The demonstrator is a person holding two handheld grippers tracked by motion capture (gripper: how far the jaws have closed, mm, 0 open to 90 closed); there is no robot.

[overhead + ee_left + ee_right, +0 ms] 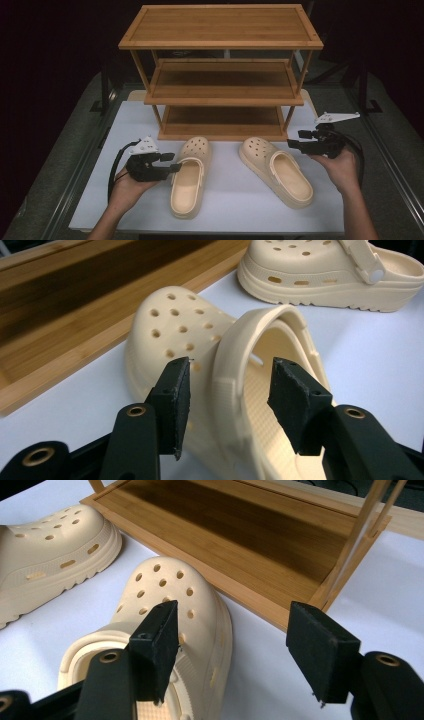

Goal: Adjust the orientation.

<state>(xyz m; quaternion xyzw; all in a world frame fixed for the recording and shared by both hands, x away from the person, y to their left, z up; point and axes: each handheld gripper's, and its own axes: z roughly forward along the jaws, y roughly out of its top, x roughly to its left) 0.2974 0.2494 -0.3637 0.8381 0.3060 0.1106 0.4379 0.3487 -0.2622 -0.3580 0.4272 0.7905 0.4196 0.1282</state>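
Two cream clogs lie side by side on the white table, toes toward a wooden rack. My left gripper is at the left clog, level with its heel strap. In the left gripper view its jaws straddle the strap and side wall of that clog, with a gap showing at each pad. My right gripper hovers at the toe side of the right clog. Its jaws stand apart, one above the edge of that clog, the other over bare table.
A three-tier bamboo shoe rack stands just behind the clogs, all its shelves bare; its bottom shelf is close to the toes. Each clog shows in the other gripper's view. Dark floor surrounds the table.
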